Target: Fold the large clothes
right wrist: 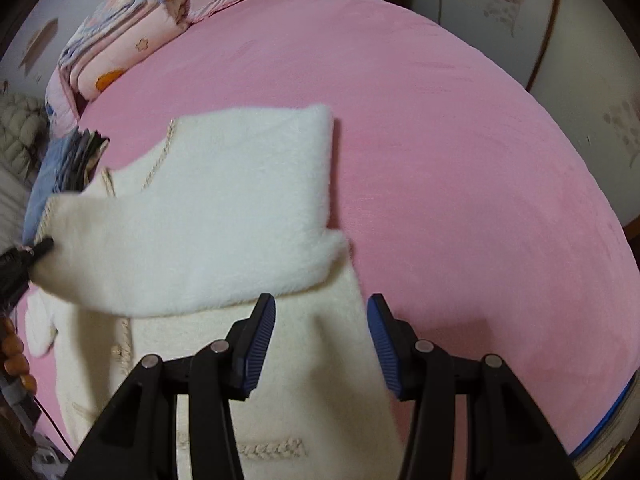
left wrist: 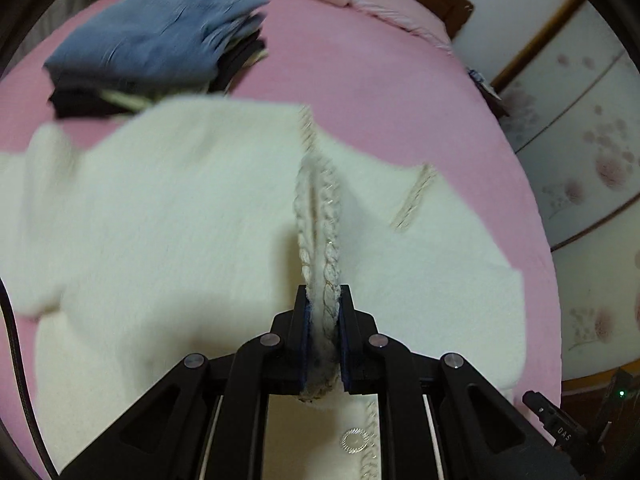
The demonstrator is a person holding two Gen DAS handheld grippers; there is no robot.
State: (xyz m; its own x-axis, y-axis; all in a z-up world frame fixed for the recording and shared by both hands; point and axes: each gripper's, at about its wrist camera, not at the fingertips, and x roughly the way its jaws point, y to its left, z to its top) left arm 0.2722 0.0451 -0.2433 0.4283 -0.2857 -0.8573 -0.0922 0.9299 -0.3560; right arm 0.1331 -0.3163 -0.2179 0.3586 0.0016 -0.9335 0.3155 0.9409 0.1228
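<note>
The left hand-held gripper (left wrist: 323, 308) clamps the white jacket's (left wrist: 160, 208) braided edge above the pink bed (left wrist: 380, 80); the right hand-held gripper (right wrist: 321, 308) hangs released.

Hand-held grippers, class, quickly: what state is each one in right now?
Left hand-held gripper: closed on the braided trim of the white fleece garment.
Right hand-held gripper: open, holding nothing, above the garment.

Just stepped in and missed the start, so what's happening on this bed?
A person with a gripper in each hand is folding a fluffy white garment on the pink bed. The left gripper is shut on the garment's braided edge and holds that part lifted over the rest. The right gripper hangs open above the garment's lower part, gripping nothing. A stack of folded clothes, blue on top, sits beyond the garment.
</note>
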